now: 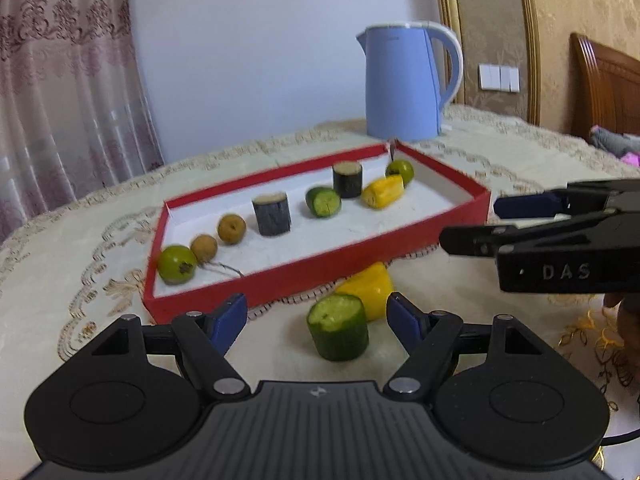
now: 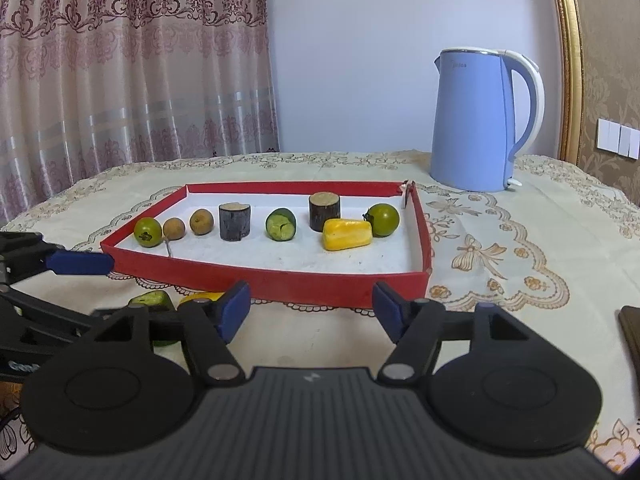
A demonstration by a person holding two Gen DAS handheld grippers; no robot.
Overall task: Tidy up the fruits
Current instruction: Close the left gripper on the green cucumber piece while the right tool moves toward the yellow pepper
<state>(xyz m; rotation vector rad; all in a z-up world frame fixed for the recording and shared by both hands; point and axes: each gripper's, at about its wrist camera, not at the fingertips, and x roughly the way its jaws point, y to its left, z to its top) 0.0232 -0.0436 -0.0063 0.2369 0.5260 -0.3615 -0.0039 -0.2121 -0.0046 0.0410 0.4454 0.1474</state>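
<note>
1. Left wrist view: left gripper (image 1: 316,316) spread wide, holding nothing; green cucumber piece (image 1: 339,328) upright on the tablecloth (image 1: 80,300) between the blue pads (image 1: 228,316), clear of both. Yellow piece (image 1: 370,290) just behind, at 1 o'clock, against the red tray (image 1: 320,272) wall. Right gripper (image 1: 480,220) at 3 o'clock, parted, empty.

2. Right wrist view: right gripper (image 2: 312,308) roughly half open, nothing between the pads, aimed at the tray's near wall. Left gripper (image 2: 80,263) at 9 o'clock; cucumber piece (image 2: 152,300) and yellow piece (image 2: 200,296) partly hidden at 8 o'clock.

3. Handling, as a judgement: light, firm, probably slick-skinned; best pinched across the round sides at mid-height, gently.
</note>
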